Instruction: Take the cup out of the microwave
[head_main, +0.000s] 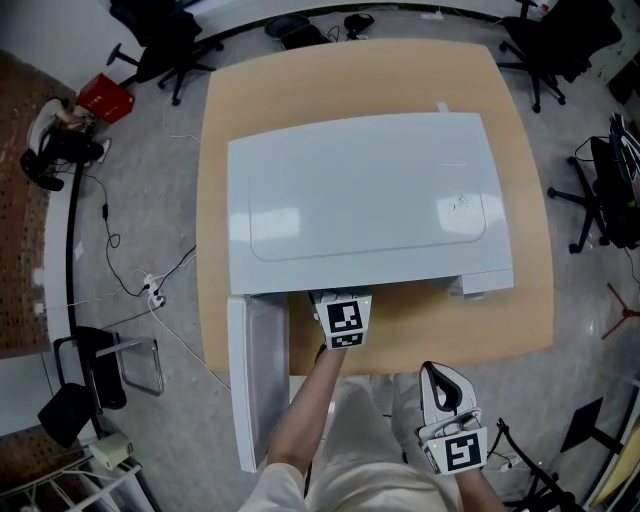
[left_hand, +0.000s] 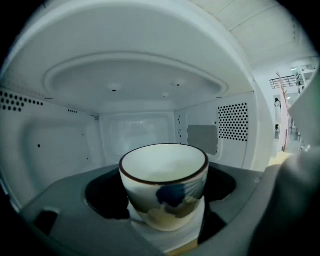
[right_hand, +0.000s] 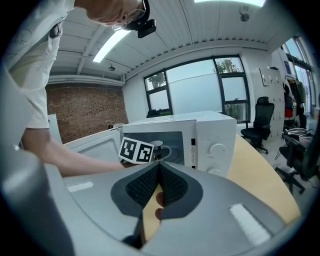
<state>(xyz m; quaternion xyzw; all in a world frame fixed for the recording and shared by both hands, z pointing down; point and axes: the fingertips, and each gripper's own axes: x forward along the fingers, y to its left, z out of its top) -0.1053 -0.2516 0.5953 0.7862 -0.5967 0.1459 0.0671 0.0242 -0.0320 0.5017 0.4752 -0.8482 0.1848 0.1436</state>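
Observation:
A white cup (left_hand: 165, 192) with a dark rim and blue and tan patches stands upright on a white base inside the microwave (head_main: 370, 200). My left gripper (left_hand: 162, 174) reaches into the cavity, and its jaws stand wide on either side of the cup; I see no pad pressing on it. In the head view only its marker cube (head_main: 345, 320) shows at the oven's mouth. The microwave door (head_main: 248, 380) hangs open to the left. My right gripper (right_hand: 159, 167) is held back near the table's front edge, shut with nothing in it.
The microwave sits on a round-cornered wooden table (head_main: 520, 300). Its control knobs (right_hand: 217, 149) face the right gripper. Office chairs (head_main: 545, 45) stand beyond the table, and cables lie on the floor (head_main: 150, 290) at the left.

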